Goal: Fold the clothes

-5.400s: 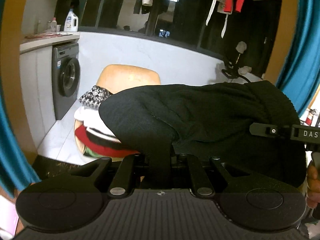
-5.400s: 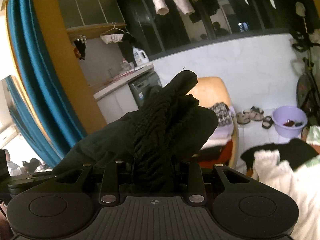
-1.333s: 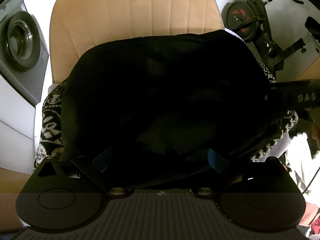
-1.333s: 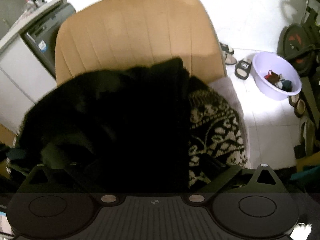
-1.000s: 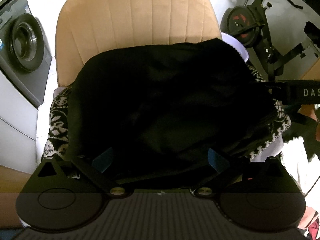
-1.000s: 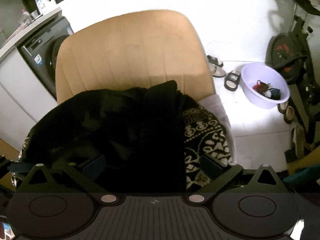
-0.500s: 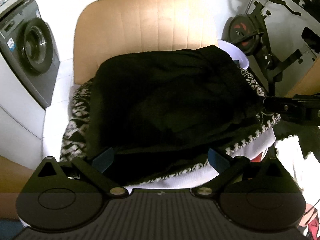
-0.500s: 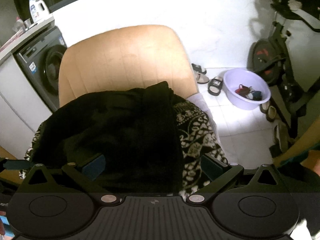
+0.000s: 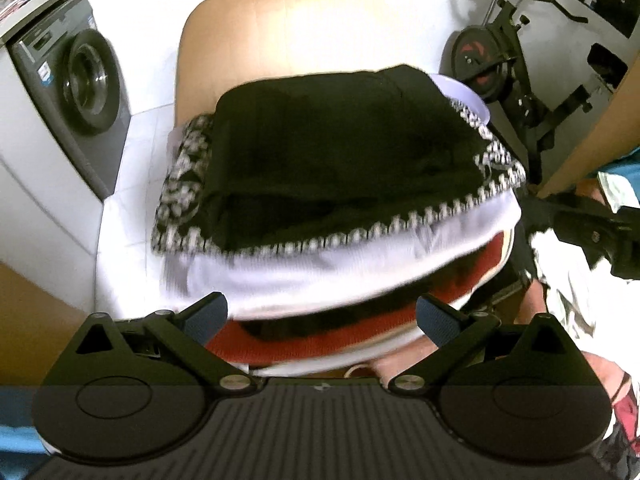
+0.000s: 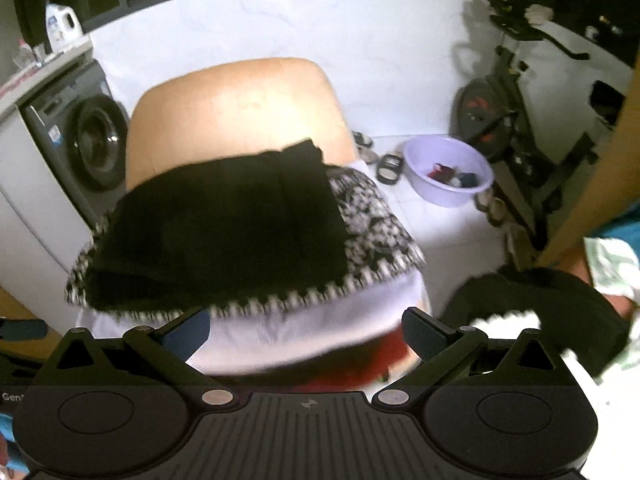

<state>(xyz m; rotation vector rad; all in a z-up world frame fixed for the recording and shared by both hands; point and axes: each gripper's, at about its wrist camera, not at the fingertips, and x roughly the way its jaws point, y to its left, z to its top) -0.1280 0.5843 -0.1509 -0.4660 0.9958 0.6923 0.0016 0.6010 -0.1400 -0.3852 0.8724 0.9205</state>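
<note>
The folded black garment [image 9: 340, 160] lies on top of the stack of folded clothes [image 9: 320, 276] on the tan chair [image 9: 280, 32]. Both the left gripper [image 9: 322, 316] and right gripper [image 10: 306, 330] hang just near of the stack, jaws wide and empty. To finish cleanly, I would draw them straight away without brushing the stack's near edge, then reach for the loose heap [image 10: 560, 320] at right.

Bright indoor light, motion blur throughout, strong fisheye bending at edges.

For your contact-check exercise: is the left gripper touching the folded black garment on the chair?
Apart. In the left wrist view the left gripper is open, and white and patterned layers of the pile lie between its fingertips and the black garment.
</note>
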